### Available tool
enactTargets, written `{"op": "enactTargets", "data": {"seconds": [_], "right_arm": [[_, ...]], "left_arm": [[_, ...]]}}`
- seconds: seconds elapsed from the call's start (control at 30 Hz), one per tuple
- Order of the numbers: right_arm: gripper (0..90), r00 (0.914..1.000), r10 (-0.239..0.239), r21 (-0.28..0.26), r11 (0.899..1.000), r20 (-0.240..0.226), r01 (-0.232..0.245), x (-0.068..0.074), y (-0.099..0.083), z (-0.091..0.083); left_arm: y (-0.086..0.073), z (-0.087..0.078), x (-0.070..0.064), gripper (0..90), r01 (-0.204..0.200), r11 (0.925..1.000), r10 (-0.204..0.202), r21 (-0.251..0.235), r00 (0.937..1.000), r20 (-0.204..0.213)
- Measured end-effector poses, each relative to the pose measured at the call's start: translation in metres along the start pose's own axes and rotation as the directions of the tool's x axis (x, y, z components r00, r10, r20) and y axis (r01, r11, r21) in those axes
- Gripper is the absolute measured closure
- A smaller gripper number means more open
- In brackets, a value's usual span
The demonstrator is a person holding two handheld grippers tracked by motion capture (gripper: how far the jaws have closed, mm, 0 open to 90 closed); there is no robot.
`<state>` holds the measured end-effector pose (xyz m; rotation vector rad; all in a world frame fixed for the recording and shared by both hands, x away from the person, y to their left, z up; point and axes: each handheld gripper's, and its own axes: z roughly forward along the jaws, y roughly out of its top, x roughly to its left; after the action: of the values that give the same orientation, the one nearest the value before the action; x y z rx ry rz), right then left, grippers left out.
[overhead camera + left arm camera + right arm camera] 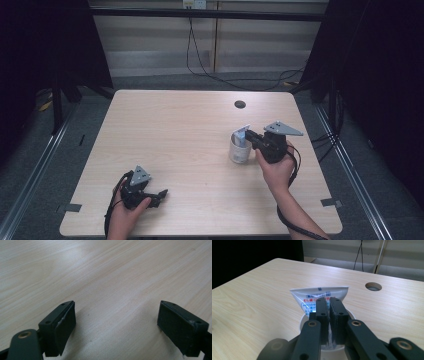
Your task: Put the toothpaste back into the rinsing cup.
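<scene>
Pale wood-grain table (190, 145), rounded corners, grey floor all around, dark curtains to both sides, black cables (200, 60) trailing down the back wall. Round cable hole (240, 104) near the far edge of the table, also up at the right in the right gripper view (373, 286).

Over on the right half: white cup (239, 150) standing upright, a tube (242, 135) with a flat crimped end poking up out of it. Right claw (248, 135) reaching in from the right, held in the right hand (275, 167), grey three-cornered plate on top. Right gripper view up close: jaws pressed together on the tube (319, 296), just below its crimped end, white body with blue and red print, lower part down inside the cup's rim (303, 321). Right claw (328, 306) clamped tight, no gap to speak of.

Near the front-left corner: left claw (161, 195) low over the table, pointing right, left hand (127, 210) wrapped round it. Left gripper view: jaws spread wide apart, bare wood between them, left claw (116, 320) gripping nothing. Well apart from the cup.
</scene>
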<state>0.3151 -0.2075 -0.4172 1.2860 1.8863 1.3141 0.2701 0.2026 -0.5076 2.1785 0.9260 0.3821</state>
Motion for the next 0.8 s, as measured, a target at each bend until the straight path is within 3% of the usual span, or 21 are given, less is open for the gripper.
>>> {"op": "enactTargets", "data": {"seconds": [0.33,0.63,0.8], "right_arm": [[79.8,0.9998,-0.017,0.031,0.999,-0.009,0.018,-0.0029,-0.0059,-0.0004],[57.8,0.9972,-0.075,0.045,0.996,0.001,0.074,-0.0046,-0.0102,-0.0033],[49.6,0.9953,-0.093,0.05,0.994,-0.026,0.094,-0.0038,-0.0108,-0.0065]], "left_arm": [[0.0,0.0,0.0002,15.0,-0.001,1.0,0.001,0.001,1.0,0.002],[0.0,0.0,0.0002,15.0,0.0,1.0,0.0,0.0,1.0,0.002],[0.0,0.0001,0.0001,15.0,0.001,1.0,-0.001,-0.001,1.0,0.002]]}}
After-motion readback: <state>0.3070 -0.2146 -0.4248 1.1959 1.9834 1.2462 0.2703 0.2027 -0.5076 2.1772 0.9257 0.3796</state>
